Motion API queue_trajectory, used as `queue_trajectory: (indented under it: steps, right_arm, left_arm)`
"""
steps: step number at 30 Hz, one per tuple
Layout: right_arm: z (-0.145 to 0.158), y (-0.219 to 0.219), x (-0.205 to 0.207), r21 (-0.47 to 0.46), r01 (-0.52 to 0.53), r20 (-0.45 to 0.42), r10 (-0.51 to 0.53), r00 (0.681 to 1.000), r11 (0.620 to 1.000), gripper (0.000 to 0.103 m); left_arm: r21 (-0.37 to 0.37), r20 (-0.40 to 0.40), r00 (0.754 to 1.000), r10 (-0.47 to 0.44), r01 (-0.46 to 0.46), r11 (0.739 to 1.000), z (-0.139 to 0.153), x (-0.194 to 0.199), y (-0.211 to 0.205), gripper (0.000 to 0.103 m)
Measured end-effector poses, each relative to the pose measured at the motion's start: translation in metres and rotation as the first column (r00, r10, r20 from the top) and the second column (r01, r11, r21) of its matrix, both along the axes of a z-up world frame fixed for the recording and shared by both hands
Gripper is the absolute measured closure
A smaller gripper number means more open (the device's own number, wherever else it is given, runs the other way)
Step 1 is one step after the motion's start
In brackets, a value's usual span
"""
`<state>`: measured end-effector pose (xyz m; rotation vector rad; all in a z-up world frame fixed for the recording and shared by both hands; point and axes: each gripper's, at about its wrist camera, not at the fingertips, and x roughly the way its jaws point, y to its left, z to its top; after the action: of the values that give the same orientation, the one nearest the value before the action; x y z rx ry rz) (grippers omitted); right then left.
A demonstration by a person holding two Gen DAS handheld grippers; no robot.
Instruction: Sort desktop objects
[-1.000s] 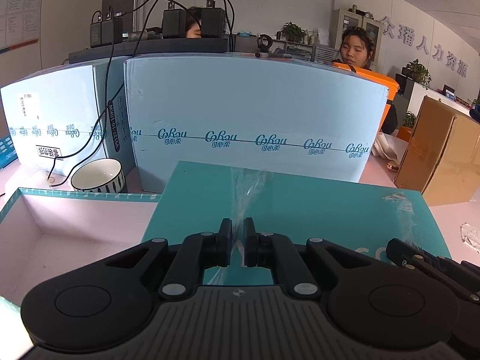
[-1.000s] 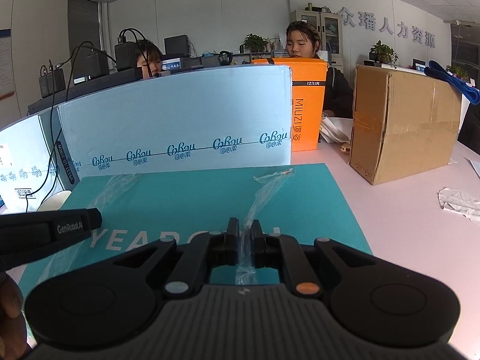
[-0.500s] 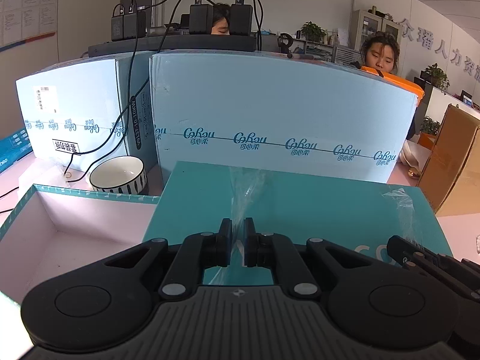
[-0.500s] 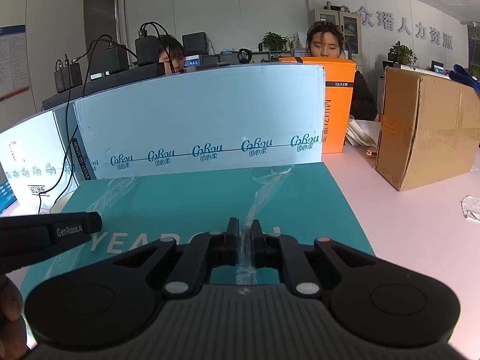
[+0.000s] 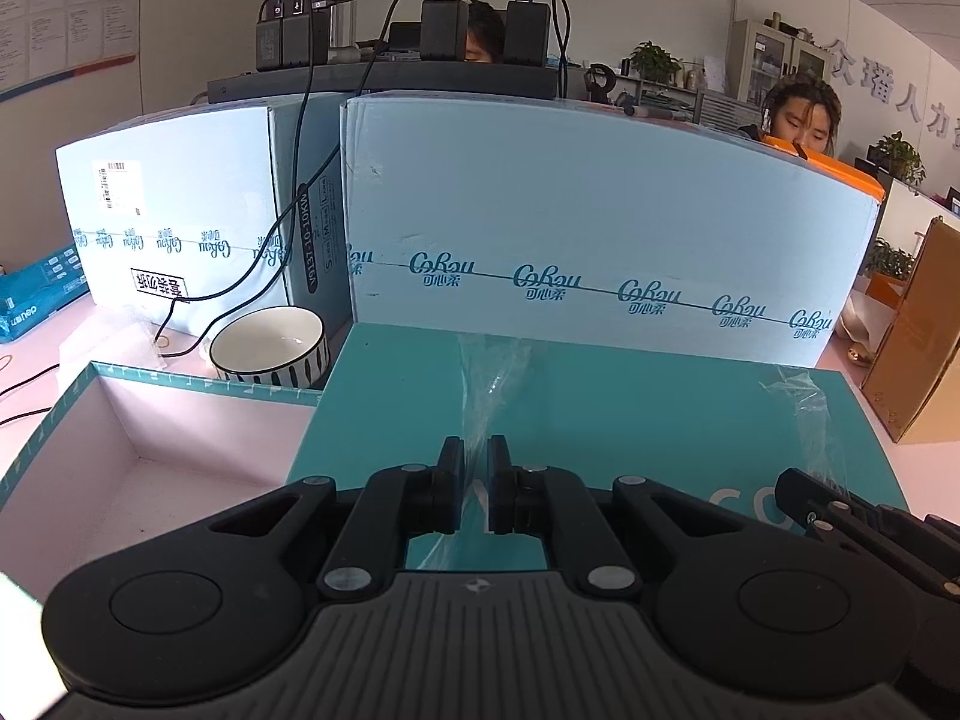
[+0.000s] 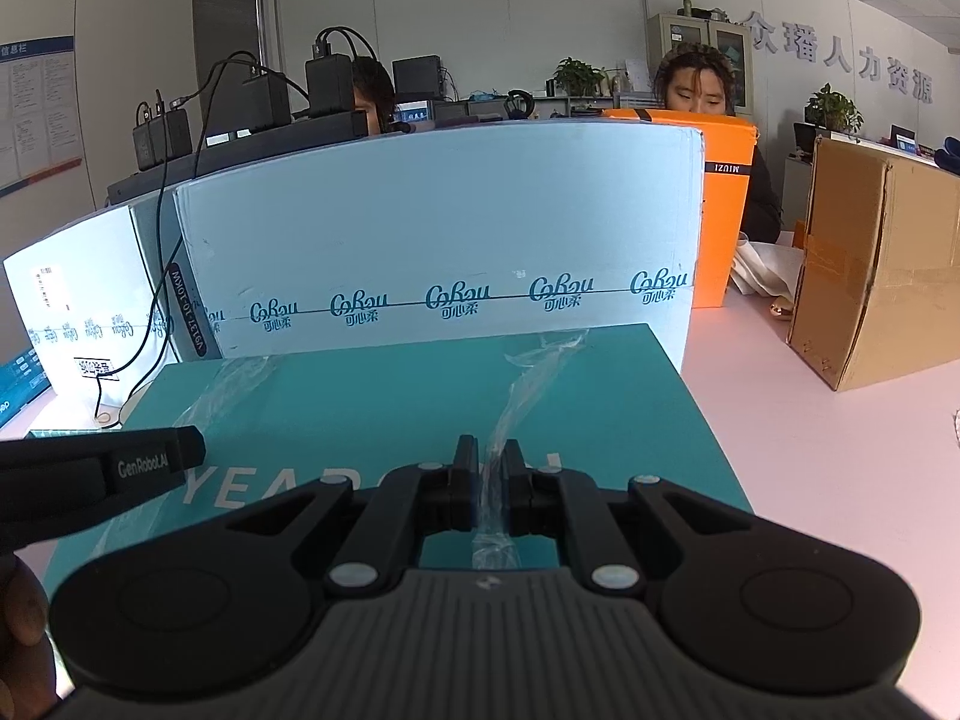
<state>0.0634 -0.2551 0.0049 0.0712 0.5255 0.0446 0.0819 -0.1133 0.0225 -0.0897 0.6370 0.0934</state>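
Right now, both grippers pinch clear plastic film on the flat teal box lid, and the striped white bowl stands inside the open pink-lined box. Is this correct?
Not quite: the left wrist view shows the striped white bowl standing outside the open pink-lined box, behind its far wall. The rest holds.

Ahead of my claws the pale blue cartons (image 5: 600, 222) wall off the far edge — no passage there. My left side is hemmed by the open box (image 5: 138, 456) and the striped bowl (image 5: 270, 348). To my right, bare pink table (image 6: 840, 480) lies open — bounded farther off by the brown carton (image 6: 876, 264).
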Motion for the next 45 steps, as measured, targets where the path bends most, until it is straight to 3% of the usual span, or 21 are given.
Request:
queue_trajectory:
  steps: [45]
  right_arm:
    - [0.0,0.101,0.015,0.003,-0.134,-0.016,0.134,0.991,0.991,0.092]
  left_arm:
    - [-0.003,-0.012,0.989,0.146,-0.146,0.989,0.0,0.0,0.108,0.099]
